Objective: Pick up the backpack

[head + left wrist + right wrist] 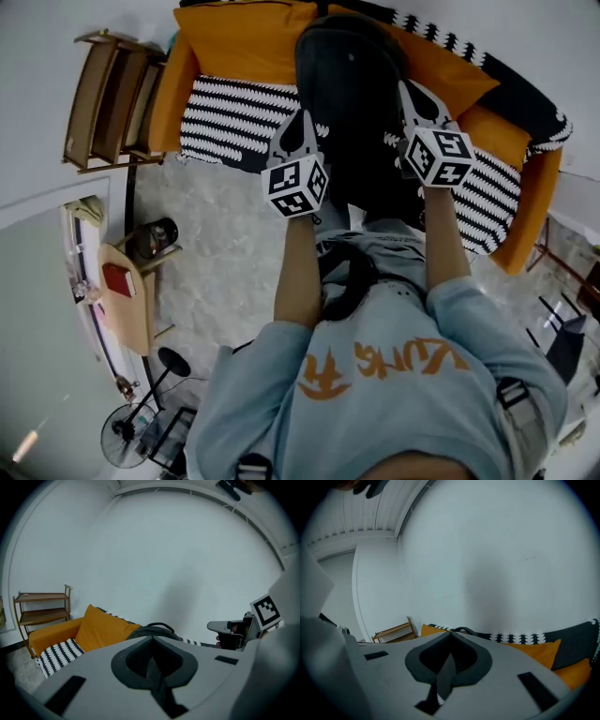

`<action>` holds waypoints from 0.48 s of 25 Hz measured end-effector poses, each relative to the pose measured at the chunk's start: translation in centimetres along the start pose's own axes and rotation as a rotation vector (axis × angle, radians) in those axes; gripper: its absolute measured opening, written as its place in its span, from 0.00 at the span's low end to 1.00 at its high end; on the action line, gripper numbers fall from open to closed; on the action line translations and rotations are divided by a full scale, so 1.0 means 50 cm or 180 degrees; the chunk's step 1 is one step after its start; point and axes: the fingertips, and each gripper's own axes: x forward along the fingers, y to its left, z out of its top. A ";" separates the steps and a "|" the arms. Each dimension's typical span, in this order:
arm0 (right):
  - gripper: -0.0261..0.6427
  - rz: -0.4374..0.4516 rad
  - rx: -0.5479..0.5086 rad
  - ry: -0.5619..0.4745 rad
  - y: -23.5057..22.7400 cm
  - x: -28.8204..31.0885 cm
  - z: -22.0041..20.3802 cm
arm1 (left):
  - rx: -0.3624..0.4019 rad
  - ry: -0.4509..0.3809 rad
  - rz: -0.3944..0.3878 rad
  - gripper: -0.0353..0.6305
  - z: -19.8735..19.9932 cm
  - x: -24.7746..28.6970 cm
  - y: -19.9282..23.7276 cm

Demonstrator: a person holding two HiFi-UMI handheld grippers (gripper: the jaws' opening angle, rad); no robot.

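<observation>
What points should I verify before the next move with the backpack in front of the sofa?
1. Left tongs gripping: ok, the jaws are together on a dark strap.
2. Right tongs gripping: ok, the jaws are together on a grey strap.
3. Backpack upright between both tongs: ok in the head view.
4. Backpack free of the sofa: cannot tell, because from above it overlaps the seat.
5. Wooden shelf out of the way: ok, it stands apart beyond the sofa's arm.
</observation>
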 end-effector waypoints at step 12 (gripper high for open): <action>0.03 -0.0568 0.0305 0.0448 -0.042 0.087 -0.158 | -0.0062 0.0678 -0.0343 0.08 -0.117 0.154 0.088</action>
